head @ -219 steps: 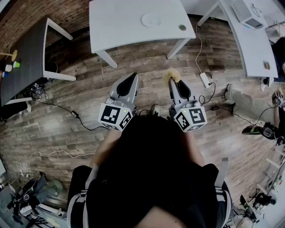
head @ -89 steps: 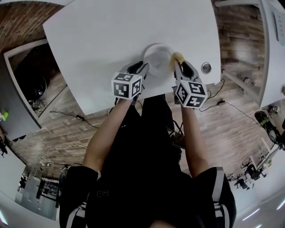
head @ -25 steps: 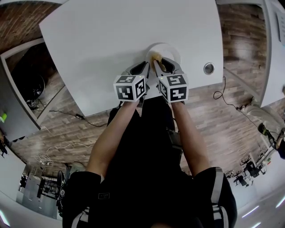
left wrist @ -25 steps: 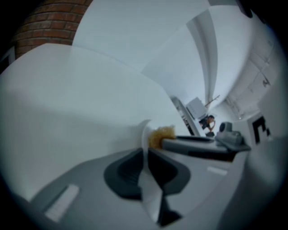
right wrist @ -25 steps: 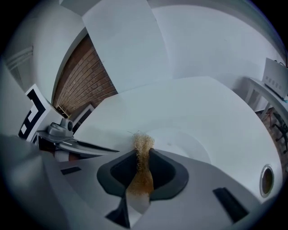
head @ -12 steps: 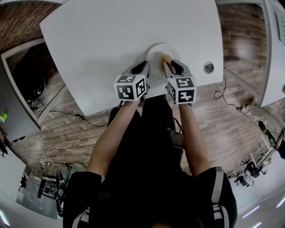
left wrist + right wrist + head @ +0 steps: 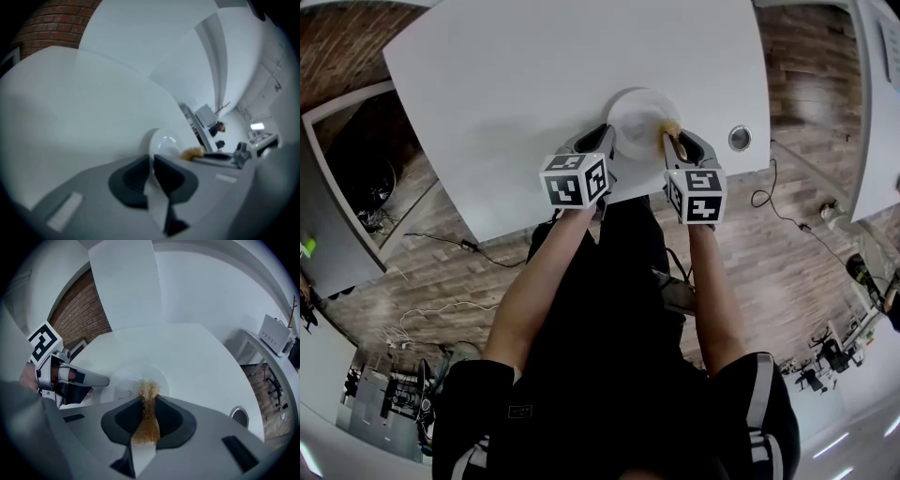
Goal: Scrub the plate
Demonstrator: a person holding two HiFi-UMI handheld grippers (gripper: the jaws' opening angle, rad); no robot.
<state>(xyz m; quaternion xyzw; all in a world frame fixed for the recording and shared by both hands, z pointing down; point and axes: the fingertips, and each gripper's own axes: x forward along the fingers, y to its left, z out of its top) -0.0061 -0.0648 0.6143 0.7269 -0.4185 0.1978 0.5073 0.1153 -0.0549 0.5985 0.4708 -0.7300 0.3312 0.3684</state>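
Observation:
A white plate [image 7: 636, 114] lies near the front edge of the white table [image 7: 506, 84]. My left gripper [image 7: 605, 139] is shut on the plate's near left rim; in the left gripper view its jaws [image 7: 152, 161] pinch the rim of the plate [image 7: 165, 142]. My right gripper [image 7: 675, 143] is shut on a golden wire scrubber [image 7: 671, 129], whose tuft rests at the plate's right edge. In the right gripper view the scrubber [image 7: 148, 392] sticks out between the jaws over the plate [image 7: 123, 380], with the left gripper [image 7: 89, 379] at the left.
A round metal grommet [image 7: 738, 139] sits in the table to the right of the plate. The table's front edge runs just under both grippers. Another white table [image 7: 874, 103] stands at the right, a dark one [image 7: 342, 187] at the left. Cables lie on the wooden floor.
My right gripper has carried the scrubber across the plate from its left part to its right edge. The left gripper and the plate have stayed put.

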